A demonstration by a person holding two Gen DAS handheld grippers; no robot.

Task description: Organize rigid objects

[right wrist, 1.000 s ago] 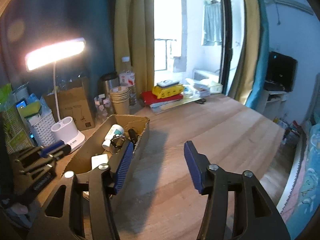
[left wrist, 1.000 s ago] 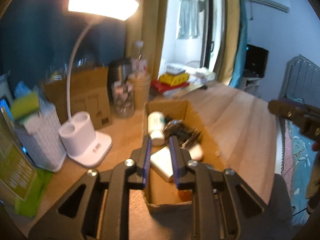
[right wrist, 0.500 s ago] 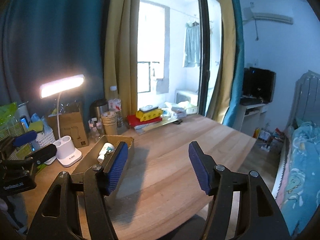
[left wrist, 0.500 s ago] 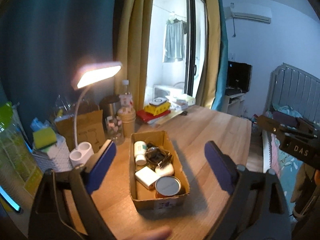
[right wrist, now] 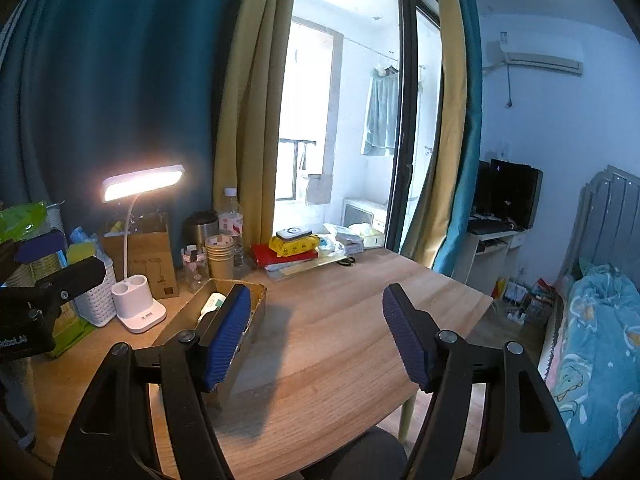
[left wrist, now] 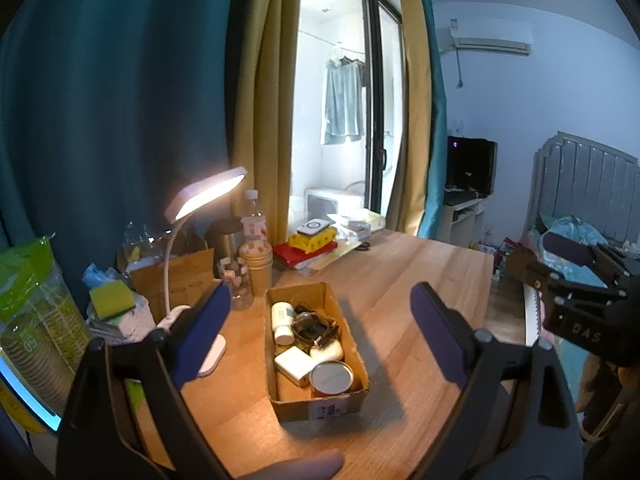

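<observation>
Cardboard box sits ahead, both tongs empty

Cardboard box [left wrist: 318, 346] lies on the tabletop [left wrist: 420, 280], long axis running away from the left tongs [left wrist: 320, 330], which frame it, spread wide. Right tongs [right wrist: 316, 334] (just been opening, nothing between) hang beside it, the box to their left. Left looks nearer.

Home bedroom: bed [right wrist: 596, 344] with cartoon-print bedding at right, wall air conditioner [right wrist: 540, 58], curtains [right wrist: 248, 120] framing balcony door, laundry [right wrist: 382, 114] hanging outside, lit desk lamp [right wrist: 140, 180] on wooden surface [right wrist: 340, 320].
</observation>
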